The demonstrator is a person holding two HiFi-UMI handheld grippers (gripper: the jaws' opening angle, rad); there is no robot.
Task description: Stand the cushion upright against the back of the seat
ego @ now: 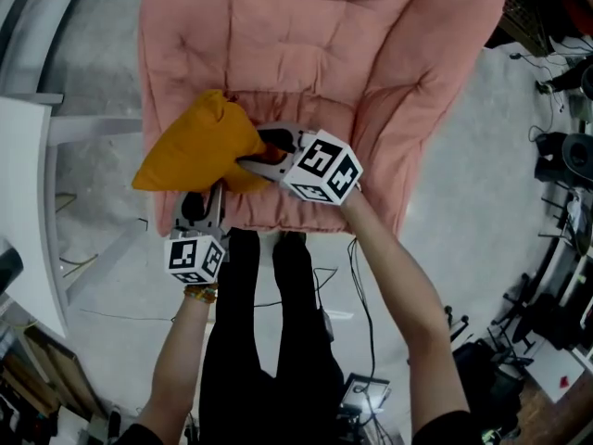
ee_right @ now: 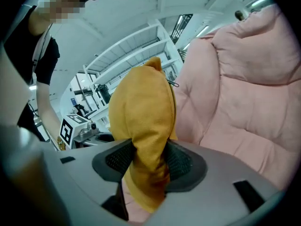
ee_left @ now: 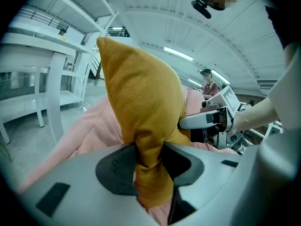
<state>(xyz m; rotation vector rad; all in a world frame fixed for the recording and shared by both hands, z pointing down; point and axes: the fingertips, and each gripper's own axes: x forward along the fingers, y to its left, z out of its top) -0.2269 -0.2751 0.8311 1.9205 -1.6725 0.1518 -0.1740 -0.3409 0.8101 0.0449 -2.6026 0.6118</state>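
Both the left gripper (ee_left: pixel 148 158) and right gripper (ee_right: pixel 147 161) clamped bunched corners of the mustard-yellow fabric cushion (ego: pixel 197 144), seemingly soft, light, floppy; corners suited gripping.

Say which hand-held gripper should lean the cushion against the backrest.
Right, probably: right hand-held gripper grips the cushion nearer the backrest; left hand-held gripper holds it at the seat's front.

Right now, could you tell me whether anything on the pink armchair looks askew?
Only the yellow cushion: it hangs tilted over the seat's front, pinched by the left gripper and right gripper, away from the backrest.
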